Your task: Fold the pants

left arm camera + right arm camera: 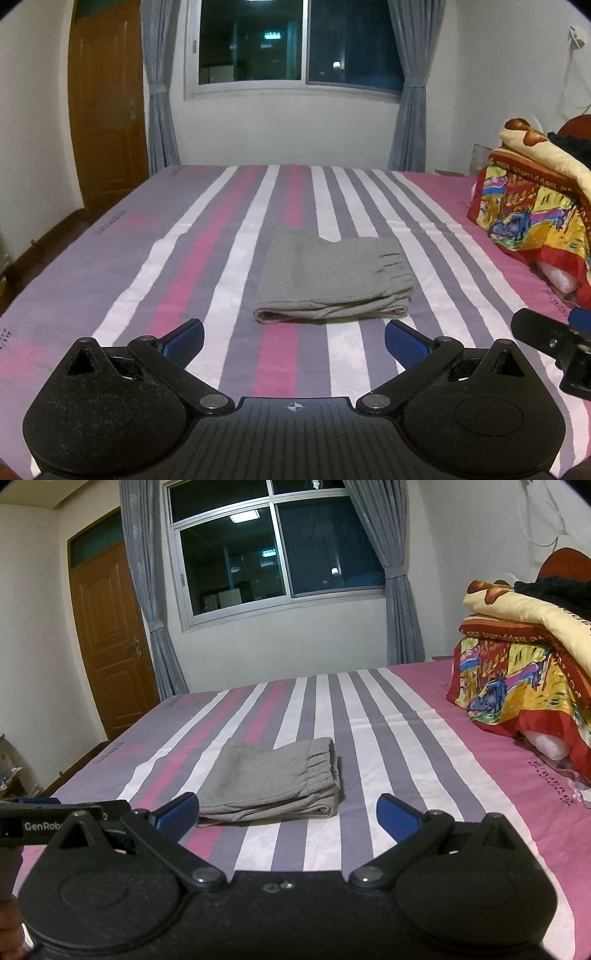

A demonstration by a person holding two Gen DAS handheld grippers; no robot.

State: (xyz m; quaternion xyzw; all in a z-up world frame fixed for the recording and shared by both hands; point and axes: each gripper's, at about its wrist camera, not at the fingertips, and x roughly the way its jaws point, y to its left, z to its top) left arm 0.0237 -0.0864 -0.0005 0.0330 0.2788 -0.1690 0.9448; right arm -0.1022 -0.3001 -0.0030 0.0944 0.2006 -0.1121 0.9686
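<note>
"GenRob"-marked left tool (48,825) beside pants (273,779)

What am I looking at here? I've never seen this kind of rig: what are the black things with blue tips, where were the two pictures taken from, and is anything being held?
There is no robot. A person holds a two-finger gripper in each hand, and each gripper carries a wide-angle camera looking forward along its fingers. The black shape with blue pads at the bottom of each picture is that camera's own gripper: the left gripper in the left wrist view, the right gripper in the right wrist view. Each also shows at the edge of the other's picture.

Both point across a bed with a striped sheet. On it lie grey pants, already folded into a compact stack. A colourful blanket pile sits at the right.

Nothing is held: both grippers have their jaws wide apart, short of the pants.
</note>
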